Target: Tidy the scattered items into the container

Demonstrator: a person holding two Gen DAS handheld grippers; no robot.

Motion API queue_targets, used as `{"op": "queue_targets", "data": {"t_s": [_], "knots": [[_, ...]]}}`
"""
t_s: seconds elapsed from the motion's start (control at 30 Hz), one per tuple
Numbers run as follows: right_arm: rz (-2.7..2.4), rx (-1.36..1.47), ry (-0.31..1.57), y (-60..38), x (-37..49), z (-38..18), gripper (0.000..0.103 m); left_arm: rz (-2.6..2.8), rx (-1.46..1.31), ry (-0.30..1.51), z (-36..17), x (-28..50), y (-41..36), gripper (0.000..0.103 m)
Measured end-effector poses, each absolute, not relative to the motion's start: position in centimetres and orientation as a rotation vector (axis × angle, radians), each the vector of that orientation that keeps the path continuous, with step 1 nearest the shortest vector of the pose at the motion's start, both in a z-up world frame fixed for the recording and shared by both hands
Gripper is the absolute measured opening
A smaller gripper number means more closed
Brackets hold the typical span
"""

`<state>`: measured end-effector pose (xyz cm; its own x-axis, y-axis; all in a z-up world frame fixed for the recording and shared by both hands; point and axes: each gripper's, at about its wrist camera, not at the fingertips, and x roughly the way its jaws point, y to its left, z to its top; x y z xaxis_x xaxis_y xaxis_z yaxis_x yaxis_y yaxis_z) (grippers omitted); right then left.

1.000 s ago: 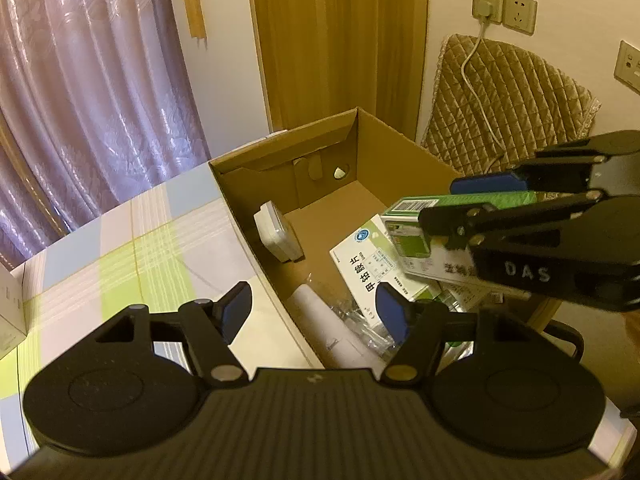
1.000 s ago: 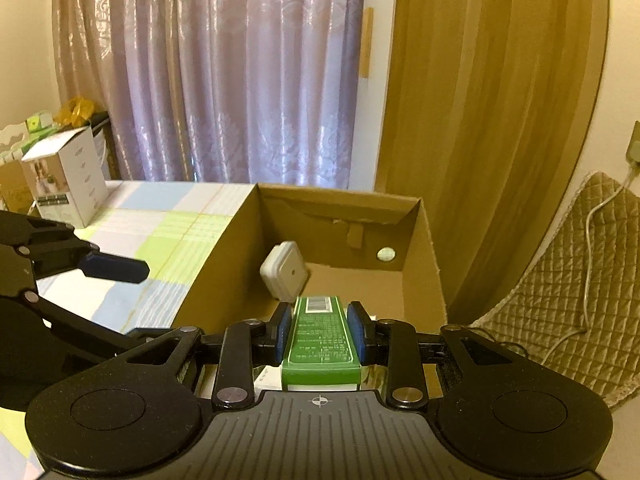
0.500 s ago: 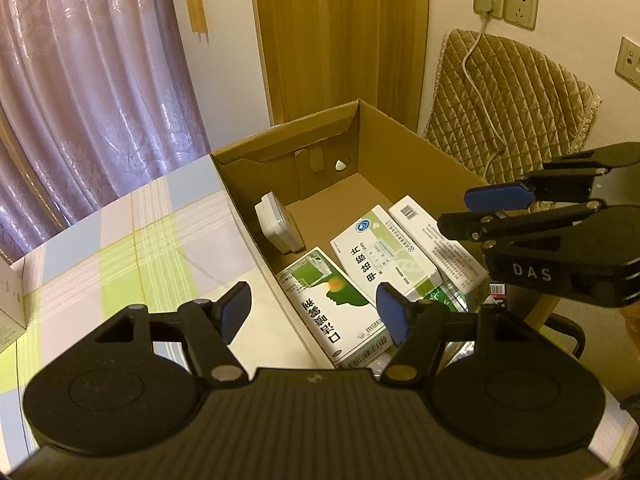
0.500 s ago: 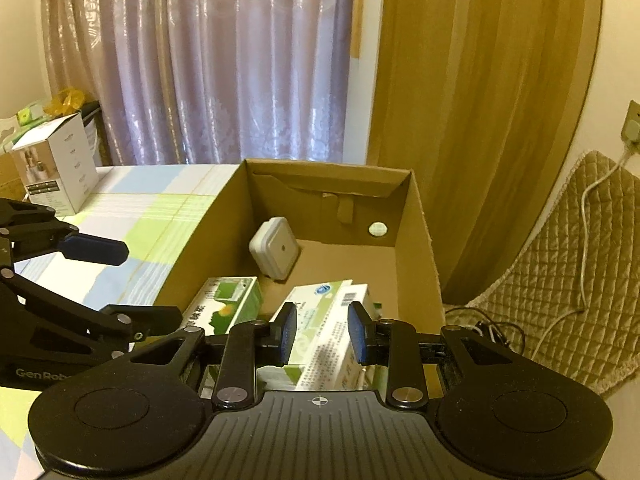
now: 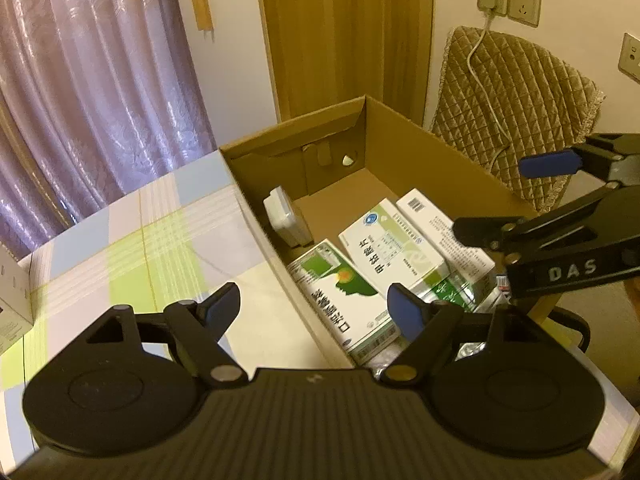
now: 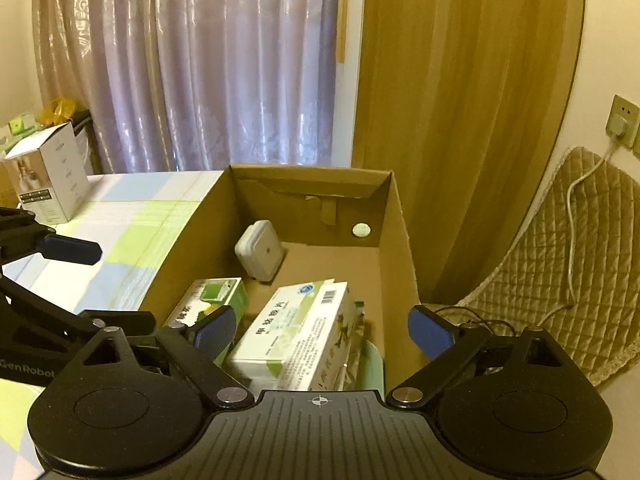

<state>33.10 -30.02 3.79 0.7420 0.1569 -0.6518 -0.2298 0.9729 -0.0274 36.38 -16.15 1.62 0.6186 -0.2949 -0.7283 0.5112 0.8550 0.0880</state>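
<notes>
— which step is this, would you say?

— between items, i think. the right gripper (image 6: 324,330) hangs over the near end of the cardboard box (image 6: 394,248), jaws wide apart and holding nothing. the left gripper (image 5: 314,306) is the same, jaws apart and empty, straddling the box's left wall low in its own frame.

— so what's in the box?

— a small white square device (image 6: 260,250) leans on the left wall toward the far end. nearer, a green-and-white medicine carton (image 5: 344,294) lies flat by the left wall, a white carton with blue print (image 5: 390,246) rests beside it, and a long white carton with a barcode (image 5: 440,230) sits along its right side. there's something crinkly and clear beneath them, too hidden to name.

— and next?

— i'd guess another pick-up. the checked table (image 5: 132,248), left of centre in the frame, looks bare near the box; only a tall white carton (image 6: 46,178) stands at its far edge, middle left in the right view, well apart from the box. whether it counts as scattered, i can't tell. reaching it calls for a long swing left with the jaws kept open.
</notes>
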Motion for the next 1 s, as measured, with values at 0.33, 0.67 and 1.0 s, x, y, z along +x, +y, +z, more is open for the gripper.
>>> {"op": "queue_targets", "data": {"t_s": [0.33,0.67,1.0], "knots": [[0.191,-0.099,0.718,-31.0,31.8,4.1,0.098,-0.447,0.302,0.783,1.8,35.3,-15.1,0.082],[0.173,-0.081,0.728,-31.6,29.3,5.4,0.098,-0.434,0.293,0.779,2.8,32.8,-14.8,0.100],[0.170,-0.079,0.728,-31.4,26.5,7.0,0.103,-0.408,0.292,0.770,3.9,29.5,-14.4,0.102]]}}
